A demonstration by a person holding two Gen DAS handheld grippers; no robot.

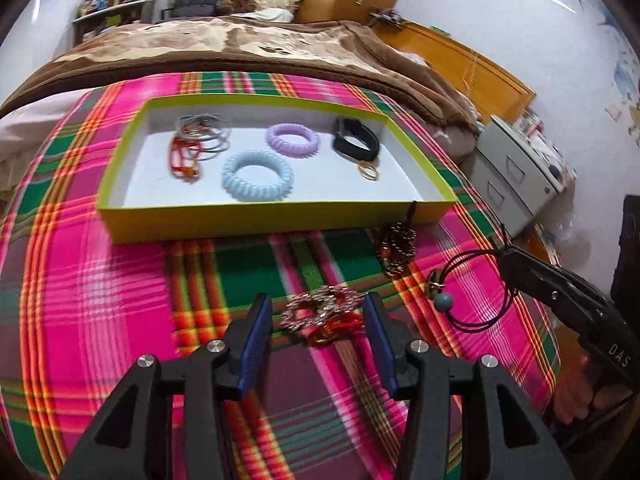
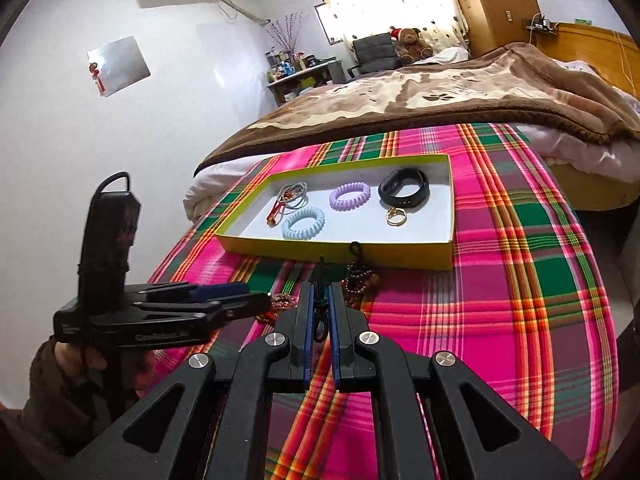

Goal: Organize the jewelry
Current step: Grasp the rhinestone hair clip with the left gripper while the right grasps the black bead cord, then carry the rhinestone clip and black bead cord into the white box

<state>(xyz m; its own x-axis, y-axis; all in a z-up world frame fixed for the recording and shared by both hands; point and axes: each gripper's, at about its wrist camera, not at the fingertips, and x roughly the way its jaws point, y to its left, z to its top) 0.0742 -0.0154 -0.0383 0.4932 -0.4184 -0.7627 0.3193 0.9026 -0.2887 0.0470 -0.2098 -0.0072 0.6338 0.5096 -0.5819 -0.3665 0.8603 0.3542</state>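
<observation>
Two grippers mid-sort: right gripper (image 2: 319, 304) pinches a dark cord necklace with teal bead (image 1: 444, 301) to carry into the yellow-rimmed tray (image 1: 280, 216), while left gripper (image 1: 318, 314), spread, frames a sparkly beaded bracelet (image 1: 316, 308) next.

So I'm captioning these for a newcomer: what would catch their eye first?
The loud pink-and-green plaid cloth over the bed, with a yellow-green tray on it holding two coil bands, a black band and a ring. Nearer, the left tongs stand open around a sparkly bracelet, while the right tongs pinch a dark cord bearing a teal bead.
</observation>
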